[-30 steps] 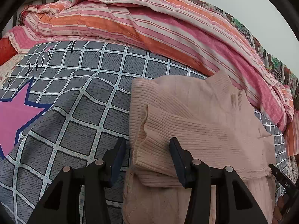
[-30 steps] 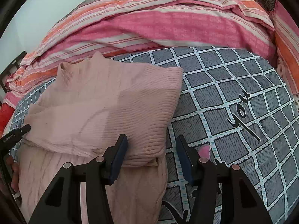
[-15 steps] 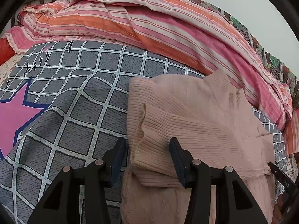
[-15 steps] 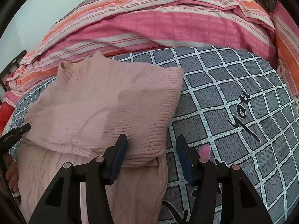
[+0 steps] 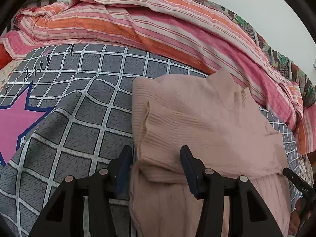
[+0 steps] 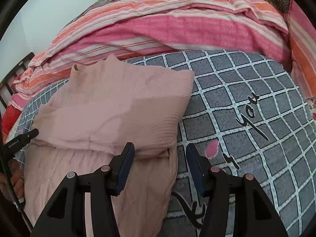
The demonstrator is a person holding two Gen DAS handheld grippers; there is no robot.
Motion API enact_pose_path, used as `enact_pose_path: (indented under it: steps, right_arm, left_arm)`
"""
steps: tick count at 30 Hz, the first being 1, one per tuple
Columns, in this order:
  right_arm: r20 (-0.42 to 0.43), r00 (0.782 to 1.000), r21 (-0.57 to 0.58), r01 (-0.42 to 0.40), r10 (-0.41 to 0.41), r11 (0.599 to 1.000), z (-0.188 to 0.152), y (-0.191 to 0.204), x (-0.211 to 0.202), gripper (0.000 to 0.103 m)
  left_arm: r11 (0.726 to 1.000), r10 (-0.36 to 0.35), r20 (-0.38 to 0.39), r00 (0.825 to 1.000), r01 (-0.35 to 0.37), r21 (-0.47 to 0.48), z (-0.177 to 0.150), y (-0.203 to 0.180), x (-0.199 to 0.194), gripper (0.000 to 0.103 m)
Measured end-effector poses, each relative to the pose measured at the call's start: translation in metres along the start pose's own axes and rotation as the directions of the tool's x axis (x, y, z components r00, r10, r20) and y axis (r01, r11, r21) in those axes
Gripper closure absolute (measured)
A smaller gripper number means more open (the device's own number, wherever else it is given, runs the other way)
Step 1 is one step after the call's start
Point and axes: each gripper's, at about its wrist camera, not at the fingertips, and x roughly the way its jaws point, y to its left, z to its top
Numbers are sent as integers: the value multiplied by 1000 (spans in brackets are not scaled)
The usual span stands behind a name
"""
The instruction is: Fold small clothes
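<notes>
A pale pink ribbed knit top (image 5: 207, 122) lies on the grey checked bedspread (image 5: 83, 118), its upper part folded over the lower part. It also shows in the right wrist view (image 6: 118, 108). My left gripper (image 5: 155, 162) is open, its jaws on either side of the top's near left folded edge. My right gripper (image 6: 160, 158) is open, its jaws on either side of the top's near right corner. The left gripper's tip shows at the left edge of the right wrist view (image 6: 23, 137); the right gripper's tip shows in the left wrist view (image 5: 296, 181).
A heaped pink and orange striped blanket (image 5: 158, 29) runs along the far side of the bed, also in the right wrist view (image 6: 167, 25). A pink star print (image 5: 17, 122) lies left of the top. Black lettering (image 6: 250, 114) lies right of it.
Both grippers stay open at the top's near fold. The views have shifted slightly; the top has not visibly moved.
</notes>
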Motion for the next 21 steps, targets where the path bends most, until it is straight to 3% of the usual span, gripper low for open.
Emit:
enact_pose_path:
  steps: [6,13,19,21]
  right_arm:
    - [36,999,-53,-1,3,999,-15,8,-14,50]
    - [45,997,-29,60,-59,998,-42,7,-39,50]
    - [17,999,11,31,-31,999,-75,1,-67,57]
    - [11,1000,7,11,-11,1000,-84,2,-77,59]
  left_arm:
    - [1000,-18,-3,1000,18,22,-11,1,-9,54]
    - [997,-5,-7,1000,6,79,-26,-5,-22,55]
    - [995,-50,-8,999,50,87,-42,-1,-35,55]
    - [992,-101,-5,995,101,76,-53,5,-46,53]
